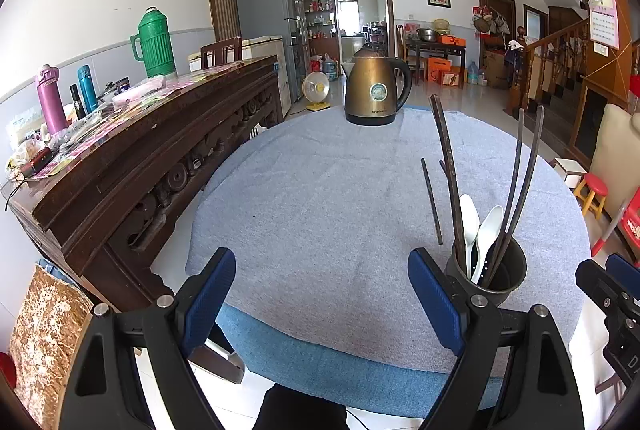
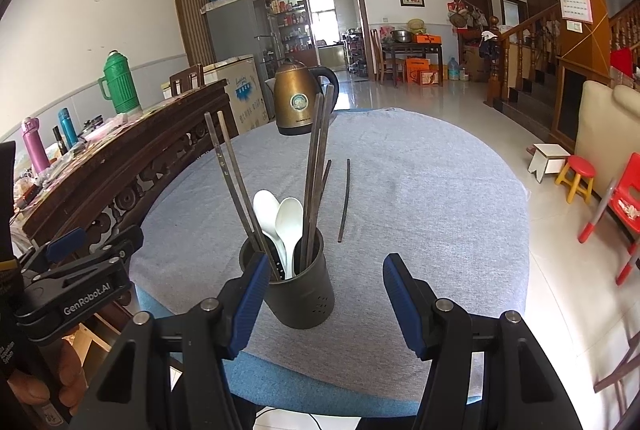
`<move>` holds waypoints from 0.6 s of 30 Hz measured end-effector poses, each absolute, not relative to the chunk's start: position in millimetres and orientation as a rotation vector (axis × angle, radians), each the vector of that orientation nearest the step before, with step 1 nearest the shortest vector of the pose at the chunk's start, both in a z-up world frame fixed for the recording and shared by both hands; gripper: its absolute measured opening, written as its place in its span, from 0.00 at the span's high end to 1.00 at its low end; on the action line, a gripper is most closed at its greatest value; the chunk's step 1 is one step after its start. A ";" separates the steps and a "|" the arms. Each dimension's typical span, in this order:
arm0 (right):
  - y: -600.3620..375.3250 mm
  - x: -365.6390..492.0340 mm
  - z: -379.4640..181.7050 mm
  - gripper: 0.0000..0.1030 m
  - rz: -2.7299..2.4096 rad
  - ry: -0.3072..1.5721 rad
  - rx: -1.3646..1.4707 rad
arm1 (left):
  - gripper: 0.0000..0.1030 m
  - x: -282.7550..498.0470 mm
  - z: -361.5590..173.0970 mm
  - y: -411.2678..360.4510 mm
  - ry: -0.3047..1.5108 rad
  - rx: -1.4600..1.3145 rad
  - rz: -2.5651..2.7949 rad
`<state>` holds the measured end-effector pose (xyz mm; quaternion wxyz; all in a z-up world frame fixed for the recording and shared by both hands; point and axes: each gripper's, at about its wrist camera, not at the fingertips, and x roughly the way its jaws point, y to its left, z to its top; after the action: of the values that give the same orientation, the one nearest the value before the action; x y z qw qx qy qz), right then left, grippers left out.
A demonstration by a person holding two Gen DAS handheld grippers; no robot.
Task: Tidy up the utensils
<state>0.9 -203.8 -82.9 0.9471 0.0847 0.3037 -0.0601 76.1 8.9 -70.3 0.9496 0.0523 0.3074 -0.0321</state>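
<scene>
While our left gripper [image 1: 322, 294] hangs left of the utensil holder [image 2: 298, 290] with fingers apart and empty, the holder stands upright on the table [image 2: 420, 209], carrying chopsticks [image 2: 316, 173] and white spoons [image 2: 280, 226]. Right of the holder lies one loose chopstick [image 2: 345, 199], and our right gripper [image 2: 322, 304] sits just before the holder, fingers apart, gripping nothing.

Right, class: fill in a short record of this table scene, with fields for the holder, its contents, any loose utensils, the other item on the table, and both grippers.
holder: dark cylindrical utensil holder, upright on the grey tablecloth
contents: two white spoons and several dark chopsticks
loose utensils: one dark chopstick lying on the cloth beyond the holder
other item: bronze electric kettle at the far side
left gripper: open, empty
right gripper: open, empty, holder just ahead of its left finger
</scene>
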 end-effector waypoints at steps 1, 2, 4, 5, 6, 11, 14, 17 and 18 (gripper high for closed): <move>-204.5 1.0 -83.1 0.39 -0.122 0.619 0.176 | 0.14 76.4 -70.5 8.5 0.626 0.108 -0.065; -204.7 1.4 -83.4 0.39 -0.122 0.621 0.177 | 0.14 76.4 -70.7 8.0 0.627 0.109 -0.064; -204.7 2.0 -84.0 0.39 -0.121 0.625 0.176 | 0.14 76.3 -70.8 7.3 0.629 0.111 -0.064; -204.3 2.3 -84.3 0.39 -0.120 0.627 0.175 | 0.14 76.6 -71.1 7.1 0.630 0.113 -0.063; -203.6 2.9 -84.1 0.39 -0.119 0.628 0.173 | 0.14 76.9 -71.3 6.4 0.632 0.115 -0.062; -202.4 4.7 -83.9 0.39 -0.111 0.633 0.174 | 0.14 77.7 -72.8 5.0 0.636 0.121 -0.060; -203.8 5.2 -84.9 0.39 -0.111 0.635 0.179 | 0.14 77.8 -73.3 5.2 0.636 0.122 -0.058; -205.2 6.6 -86.7 0.39 -0.112 0.639 0.190 | 0.14 78.5 -74.8 4.8 0.640 0.123 -0.056; -206.1 7.1 -87.0 0.39 -0.113 0.639 0.192 | 0.14 79.0 -75.5 4.7 0.642 0.123 -0.055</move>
<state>7.1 -206.1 -87.0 0.9432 0.0942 0.3136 -0.0555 79.0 4.7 -75.5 0.9468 0.0604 0.3151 -0.0272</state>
